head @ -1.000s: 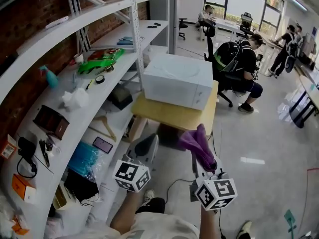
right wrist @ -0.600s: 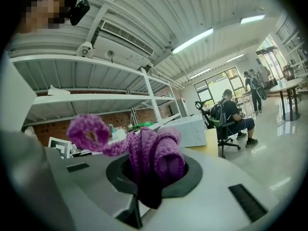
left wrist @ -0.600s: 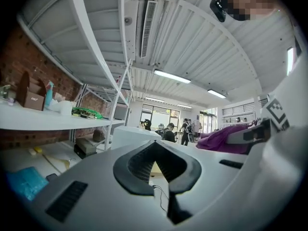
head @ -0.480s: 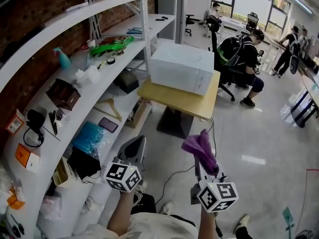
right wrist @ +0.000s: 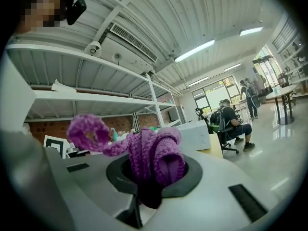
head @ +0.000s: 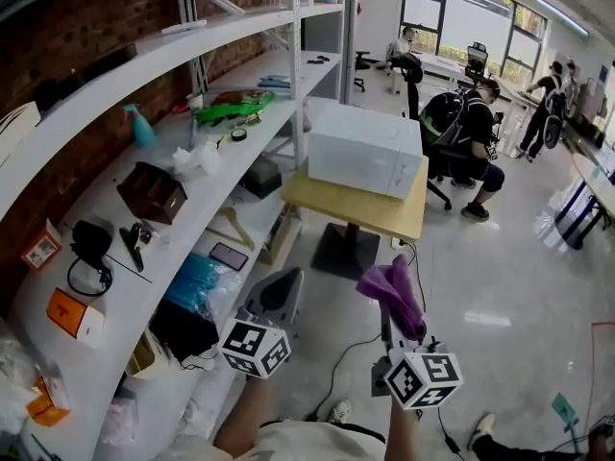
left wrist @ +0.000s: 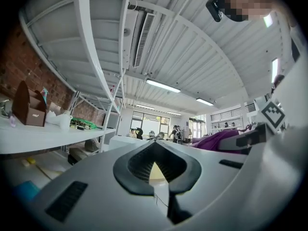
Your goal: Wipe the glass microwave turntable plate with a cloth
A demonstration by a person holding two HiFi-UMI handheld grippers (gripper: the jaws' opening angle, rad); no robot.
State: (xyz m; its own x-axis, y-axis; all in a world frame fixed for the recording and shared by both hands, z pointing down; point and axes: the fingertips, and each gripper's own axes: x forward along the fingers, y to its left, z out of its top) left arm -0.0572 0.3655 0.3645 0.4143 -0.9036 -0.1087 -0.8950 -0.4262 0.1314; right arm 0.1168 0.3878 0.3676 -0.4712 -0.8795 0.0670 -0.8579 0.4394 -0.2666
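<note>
The right gripper (head: 408,332) is pinching a purple cloth (head: 387,286), soft and light, bunching up above its jaws. The left gripper (head: 279,291) is pressed together on nothing. No glass plate is showing; I'd guess it is sitting inside the white microwave (head: 365,161) on the yellow table (head: 360,214), well ahead. It is likely heavy, slick and breakable, so gripping its rim seems wisest.
</note>
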